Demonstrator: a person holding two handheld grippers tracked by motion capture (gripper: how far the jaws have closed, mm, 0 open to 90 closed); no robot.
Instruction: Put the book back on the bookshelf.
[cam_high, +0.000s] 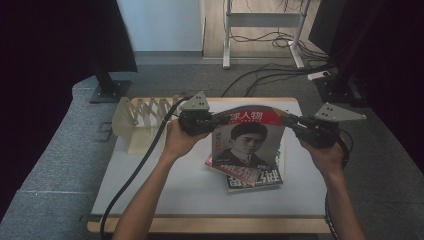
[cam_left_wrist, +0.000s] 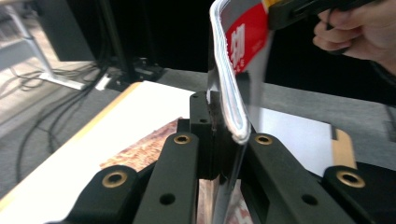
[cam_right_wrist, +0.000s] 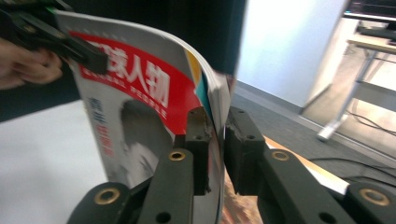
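Observation:
A magazine (cam_high: 248, 135) with a red title band and a portrait on its cover hangs upright above the white table (cam_high: 165, 185), bowed along its top edge. My left gripper (cam_high: 212, 121) is shut on its top left corner, and my right gripper (cam_high: 290, 120) is shut on its top right corner. In the left gripper view the jaws (cam_left_wrist: 219, 107) pinch the magazine's edge (cam_left_wrist: 233, 84). In the right gripper view the jaws (cam_right_wrist: 217, 121) clamp the cover (cam_right_wrist: 135, 93), with the left gripper (cam_right_wrist: 88, 53) holding the far corner. Two more magazines (cam_high: 250, 176) lie stacked on the table beneath.
A beige accordion-style rack (cam_high: 142, 117) stands at the table's back left. Monitor stands sit on the grey floor behind the table, one at the left (cam_high: 107, 85) and one at the right (cam_high: 340, 85). Cables (cam_high: 270, 70) run across the floor beyond.

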